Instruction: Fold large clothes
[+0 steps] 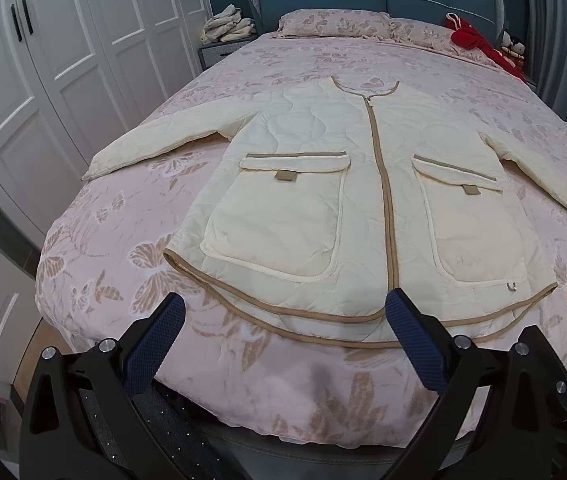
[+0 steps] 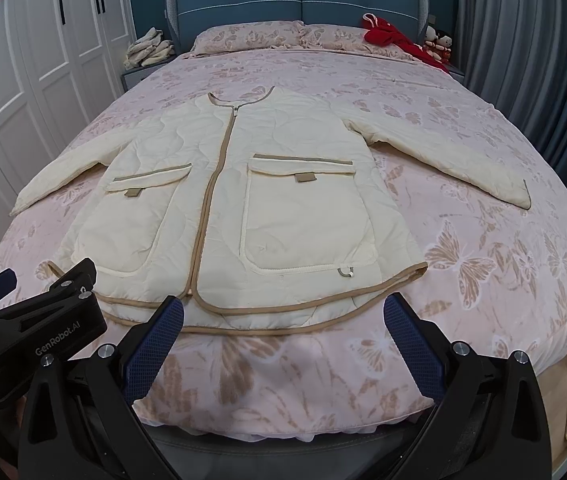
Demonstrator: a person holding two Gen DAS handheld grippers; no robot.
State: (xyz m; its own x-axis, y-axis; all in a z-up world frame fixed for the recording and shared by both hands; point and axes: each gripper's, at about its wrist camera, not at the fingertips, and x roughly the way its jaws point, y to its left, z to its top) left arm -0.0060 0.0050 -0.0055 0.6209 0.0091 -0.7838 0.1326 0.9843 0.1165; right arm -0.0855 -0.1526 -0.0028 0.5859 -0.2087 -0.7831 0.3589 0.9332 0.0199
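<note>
lying flat and zipped on the pink bed (image 1: 243,380), the cream jacket (image 1: 323,200) spreads both sleeves; left gripper (image 1: 283,320) and right gripper (image 2: 283,320) hover wide, empty, near its hem.

left gripper (image 1: 283,308) — jaws spread wide, nothing between them, blue-padded fingers (image 1: 155,340) pointing forward, level | right gripper (image 2: 283,308) — jaws equally wide apart, empty, blue fingertips (image 2: 411,336) forward | relation — left gripper just beside the right one, its black body showing at lower left of the right wrist view
</note>
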